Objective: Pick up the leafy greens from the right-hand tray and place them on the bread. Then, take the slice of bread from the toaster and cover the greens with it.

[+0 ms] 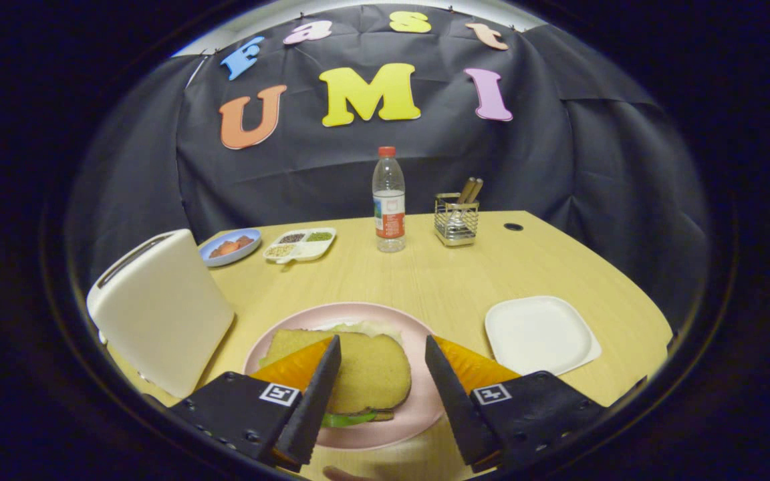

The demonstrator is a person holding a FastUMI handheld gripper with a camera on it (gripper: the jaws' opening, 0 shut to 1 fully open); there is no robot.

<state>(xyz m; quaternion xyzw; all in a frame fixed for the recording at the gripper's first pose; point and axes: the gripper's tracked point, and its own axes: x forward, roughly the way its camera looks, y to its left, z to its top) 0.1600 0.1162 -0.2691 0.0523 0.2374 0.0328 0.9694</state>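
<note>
A pink plate [418,407] lies on the wooden table just ahead of my fingers. On it rests a slice of brown bread [368,371] covering leafy greens [345,419], whose green edge peeks out at the near side; a paler bit shows at the far side. My gripper [383,354] is open, its fingers spread over the plate on either side of the top slice, touching nothing. The white toaster [158,310] stands left of the plate, its slot showing no bread. The white square tray [539,334] sits right of the plate, bare.
At the back of the table stand a water bottle [389,200], a wire holder with utensils [456,219], a white divided dish of grains [300,244] and a blue plate of food [230,246]. A small hole [512,226] marks the table's far right.
</note>
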